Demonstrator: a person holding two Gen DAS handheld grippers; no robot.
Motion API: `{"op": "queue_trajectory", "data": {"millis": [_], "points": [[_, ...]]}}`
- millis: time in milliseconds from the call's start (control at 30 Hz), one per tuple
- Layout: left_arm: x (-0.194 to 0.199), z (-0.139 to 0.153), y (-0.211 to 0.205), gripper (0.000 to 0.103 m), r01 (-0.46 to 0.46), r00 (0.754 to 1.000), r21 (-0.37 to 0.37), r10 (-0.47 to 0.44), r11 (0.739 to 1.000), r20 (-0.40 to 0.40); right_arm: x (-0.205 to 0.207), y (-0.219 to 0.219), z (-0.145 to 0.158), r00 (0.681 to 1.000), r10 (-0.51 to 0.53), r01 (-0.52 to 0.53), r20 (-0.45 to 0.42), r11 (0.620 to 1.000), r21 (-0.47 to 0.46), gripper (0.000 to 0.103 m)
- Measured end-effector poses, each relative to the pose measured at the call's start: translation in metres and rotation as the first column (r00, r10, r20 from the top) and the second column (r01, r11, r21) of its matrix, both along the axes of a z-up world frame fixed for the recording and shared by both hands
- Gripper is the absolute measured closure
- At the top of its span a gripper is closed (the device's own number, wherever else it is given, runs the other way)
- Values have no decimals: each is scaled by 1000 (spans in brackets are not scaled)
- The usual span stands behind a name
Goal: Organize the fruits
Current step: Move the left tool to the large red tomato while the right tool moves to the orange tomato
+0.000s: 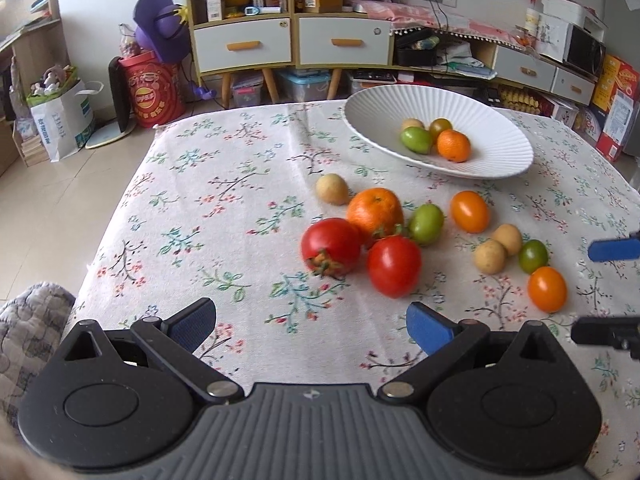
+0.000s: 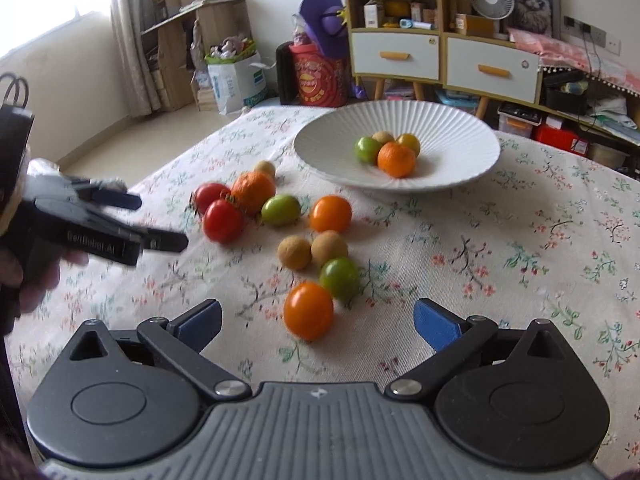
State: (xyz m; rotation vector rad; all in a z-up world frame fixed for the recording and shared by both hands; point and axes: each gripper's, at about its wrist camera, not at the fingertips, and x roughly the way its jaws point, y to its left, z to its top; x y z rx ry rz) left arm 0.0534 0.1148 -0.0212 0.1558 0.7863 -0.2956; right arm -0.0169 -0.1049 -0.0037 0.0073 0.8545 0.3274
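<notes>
A white ribbed bowl point(image 1: 492, 128) point(image 2: 452, 136) at the far side of the table holds several small fruits, among them an orange point(image 1: 453, 145) point(image 2: 396, 159). Loose fruit lies on the flowered cloth: two red tomatoes point(image 1: 394, 266) point(image 2: 223, 221), a large orange point(image 1: 374, 210) point(image 2: 253, 191), green, orange and tan small fruits. My left gripper point(image 1: 312, 326) is open and empty, just short of the tomatoes; it also shows in the right wrist view point(image 2: 160, 222). My right gripper point(image 2: 318, 324) is open and empty, with an orange tomato point(image 2: 308, 310) point(image 1: 547, 289) just ahead between its fingers.
The table's left edge point(image 1: 120, 208) drops to a tiled floor. Behind the table stand a drawer cabinet point(image 1: 288, 40), a red drum point(image 1: 150, 92), bags and boxes. A grey padded cushion point(image 1: 28, 320) lies at the near left corner.
</notes>
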Motion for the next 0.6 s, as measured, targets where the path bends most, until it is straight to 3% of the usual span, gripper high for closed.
{"op": "queue_trajectory", "data": {"millis": [333, 500, 600], "points": [[15, -19, 9, 4, -22, 998, 38, 20, 999, 60, -7, 11, -15, 998, 52, -53, -19, 997, -51, 2], [19, -25, 11, 4, -17, 996, -45, 20, 999, 86, -8, 10, -18, 999, 52, -52, -6, 997, -54, 3], [19, -26, 9, 5, -1, 995, -55, 6, 999, 104, -9, 10, -19, 999, 42, -42, 5, 998, -53, 4]]}}
